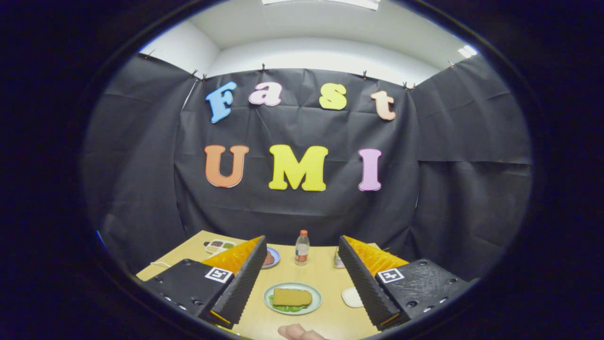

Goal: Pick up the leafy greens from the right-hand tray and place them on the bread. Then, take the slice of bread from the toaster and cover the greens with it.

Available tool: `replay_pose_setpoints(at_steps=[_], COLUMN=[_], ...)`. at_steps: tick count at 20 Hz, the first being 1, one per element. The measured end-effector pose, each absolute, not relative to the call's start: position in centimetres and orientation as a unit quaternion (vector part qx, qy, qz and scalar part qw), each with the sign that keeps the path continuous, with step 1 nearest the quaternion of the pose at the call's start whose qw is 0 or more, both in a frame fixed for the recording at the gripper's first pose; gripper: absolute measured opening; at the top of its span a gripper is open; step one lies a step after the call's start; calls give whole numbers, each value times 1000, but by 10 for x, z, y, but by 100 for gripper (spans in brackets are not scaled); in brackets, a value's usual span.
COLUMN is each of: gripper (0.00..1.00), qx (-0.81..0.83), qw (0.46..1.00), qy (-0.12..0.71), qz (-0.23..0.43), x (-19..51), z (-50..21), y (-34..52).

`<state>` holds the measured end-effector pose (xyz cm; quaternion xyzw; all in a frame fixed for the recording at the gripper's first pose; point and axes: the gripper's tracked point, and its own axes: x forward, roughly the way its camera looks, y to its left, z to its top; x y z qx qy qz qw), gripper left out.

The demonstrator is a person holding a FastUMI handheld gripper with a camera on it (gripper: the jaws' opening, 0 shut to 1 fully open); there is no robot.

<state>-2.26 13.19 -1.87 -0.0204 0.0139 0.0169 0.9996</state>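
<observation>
Nearest the camera, a bit of a person's hand shows at the near edge of the pale wooden table, just this side of the round pale-green plate. On that plate lies a tan slice of bread with green leafy greens peeping out beneath its near edge, so the sandwich looks covered and the task seems all but done. The hand-held gripper is raised above the plate, its two fingers spread wide with nothing between them, the plate showing in the gap; I judge it is backed off to clear the stack. Beyond the plate stands a clear plastic bottle with a red cap. Left of the plate and further back is a compartmented white tray.
</observation>
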Motion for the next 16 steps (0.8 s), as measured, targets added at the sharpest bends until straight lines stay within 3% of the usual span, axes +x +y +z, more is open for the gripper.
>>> replay_pose_setpoints(at_steps=[16], gripper=[95], qx=[-24], qw=[1000], qy=[6], qz=[17], x=[-43], z=[-5], y=[103])
